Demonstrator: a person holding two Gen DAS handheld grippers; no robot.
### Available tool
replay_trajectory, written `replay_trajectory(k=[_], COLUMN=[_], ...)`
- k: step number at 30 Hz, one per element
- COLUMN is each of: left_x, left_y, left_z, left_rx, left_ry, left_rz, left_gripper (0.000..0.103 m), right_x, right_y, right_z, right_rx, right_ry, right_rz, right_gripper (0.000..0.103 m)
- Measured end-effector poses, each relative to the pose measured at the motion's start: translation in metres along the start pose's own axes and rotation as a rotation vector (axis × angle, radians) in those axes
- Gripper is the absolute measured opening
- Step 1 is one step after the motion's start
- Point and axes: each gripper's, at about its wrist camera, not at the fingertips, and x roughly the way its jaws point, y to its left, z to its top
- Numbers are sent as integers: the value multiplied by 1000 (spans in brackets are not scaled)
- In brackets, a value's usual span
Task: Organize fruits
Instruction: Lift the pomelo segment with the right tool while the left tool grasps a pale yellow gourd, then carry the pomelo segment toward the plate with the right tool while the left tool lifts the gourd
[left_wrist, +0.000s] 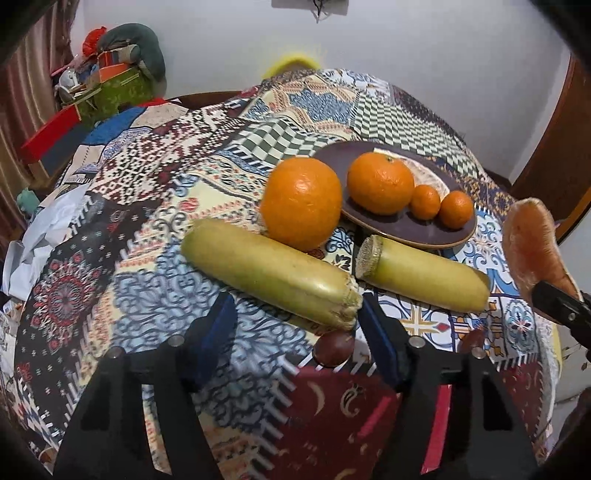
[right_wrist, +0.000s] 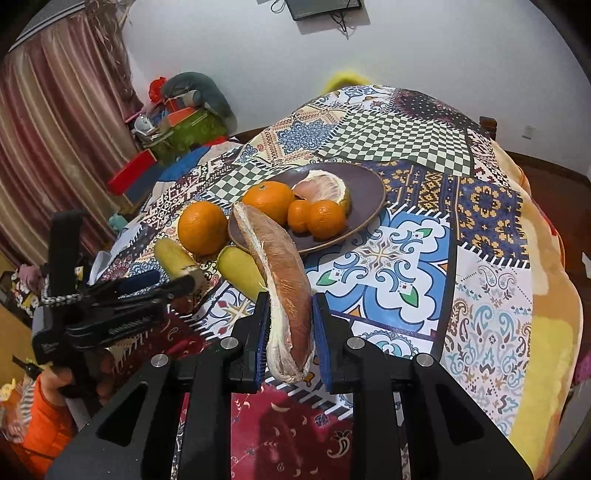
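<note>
My right gripper (right_wrist: 291, 299) is shut on a long pink pomelo wedge (right_wrist: 280, 258), held up over the patterned tablecloth; the wedge (left_wrist: 528, 243) also shows at the right of the left wrist view. My left gripper (left_wrist: 295, 310) is open, low over the cloth, its pads on either side of the cut end of a yellow-green cylinder piece (left_wrist: 273, 269) without touching it. A second such piece (left_wrist: 428, 273) lies to its right. A dark plate (left_wrist: 406, 236) holds a large orange (left_wrist: 380, 182), two small mandarins (left_wrist: 424, 201) and a peeled pomelo piece (right_wrist: 325, 188). Another orange (left_wrist: 301, 201) sits on the cloth beside the plate.
A small brown round thing (left_wrist: 334, 349) lies between the left fingers near the camera. A pile of clutter (right_wrist: 184, 122) and a red box (right_wrist: 133, 173) stand off the table's far left by a curtain. The cloth drops away at the right edge (right_wrist: 546, 295). A hand with an orange sleeve (right_wrist: 48, 406) holds the left gripper.
</note>
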Motion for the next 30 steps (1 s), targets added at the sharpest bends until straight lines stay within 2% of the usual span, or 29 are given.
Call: replay_trajectory(k=[5,10,13,19,25,30], left_x=[-14,-24,-29,-35,-35,-11], left_y=[21,48,55,52,42,43], left_z=[-10,-19,-22,-22,-3,17], left_rx=[-25,-87,-84,-49,-39,-71], left_ry=[6,4,3,7,-22,-3], left_rz=[18,9,33,28,8,6], left_gripper=[49,48,48,48,48,48], right_x=[-2,-3,-3,-1,-1,-4], right_y=[1,4,6,4,-1,-5], right_z=[-2,-4,-5,-8,-8,-6], right_rx=[0,-6,-9,-6,7,13], right_ry=[5,8,10,16,16,4], right_rz=[2,1,-1,1,-6,-5], right_gripper=[20,20,20,20,20,20])
